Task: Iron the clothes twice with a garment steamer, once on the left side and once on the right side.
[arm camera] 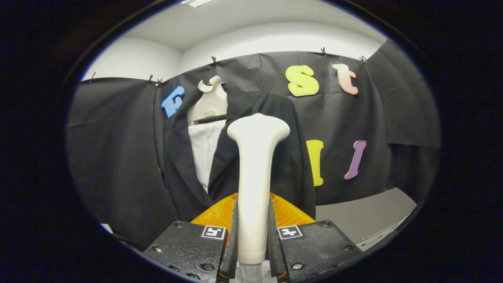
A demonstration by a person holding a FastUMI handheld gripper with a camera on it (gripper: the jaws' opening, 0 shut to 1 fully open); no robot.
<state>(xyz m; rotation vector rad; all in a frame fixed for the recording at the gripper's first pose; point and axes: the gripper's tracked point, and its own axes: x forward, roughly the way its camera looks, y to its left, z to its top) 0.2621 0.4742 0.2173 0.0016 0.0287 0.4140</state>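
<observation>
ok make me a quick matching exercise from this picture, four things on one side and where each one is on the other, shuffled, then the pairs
Things
1. steamer head
2. black jacket
3. white hanger
4. orange part

Places
A. at the top of the jacket, against the booth wall
B. low down, just behind the fingers
C. held up between the two fingers of the gripper, which grip its handle
D. hanging open beyond the steamer, white lining showing

Pairs: 1-C, 2-D, 3-A, 4-B

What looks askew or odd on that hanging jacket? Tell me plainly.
The black jacket hangs unevenly on the white hanger: its collar sits bunched toward one shoulder and the front gapes open over the white panel. Otherwise nothing stands out; the gripper is shut on the steamer, head upright before the jacket.
</observation>
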